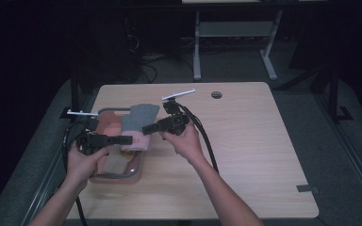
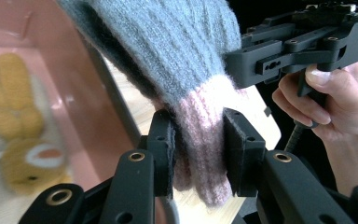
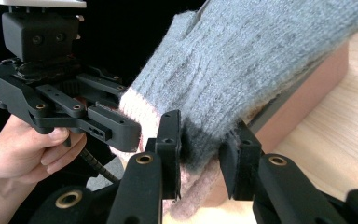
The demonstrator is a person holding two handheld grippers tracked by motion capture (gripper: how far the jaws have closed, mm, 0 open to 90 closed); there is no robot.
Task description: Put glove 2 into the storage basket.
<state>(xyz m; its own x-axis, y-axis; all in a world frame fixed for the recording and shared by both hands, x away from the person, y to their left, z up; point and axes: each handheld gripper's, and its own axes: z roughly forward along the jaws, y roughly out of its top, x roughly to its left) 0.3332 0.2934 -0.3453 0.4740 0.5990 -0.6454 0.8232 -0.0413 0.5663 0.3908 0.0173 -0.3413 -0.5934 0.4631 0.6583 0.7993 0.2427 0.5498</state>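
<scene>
We've got both grippers on the same knit glove (image 1: 139, 123), grey body with a pink cuff, held up over the pink bin (image 1: 104, 123) at centre-left of the high view. Left gripper (image 2: 197, 144): jaws nearly closed, pads pinching the pink cuff end, which bunches between them in the left gripper view. Right gripper (image 3: 200, 154): jaws a bit wider but clamped on the knit at the grey-to-pink boundary, fabric squashed between the pads in the right gripper view. Our read: two grips close together on the cuff so we can spread or straighten the glove, with the grey finger end draping away toward the far side of the bin. Holding it off the bin floor keeps it clear of the yellow plush toy (image 2: 25, 154) lying inside at lower left of the left gripper view. Bin sits near the left edge of the bench (image 1: 259, 155), so both hands (image 1: 185, 139) converge there; the right forearm crosses in from bottom centre. Can't tell whether the glove's fingertips touch the bin rim.
</scene>
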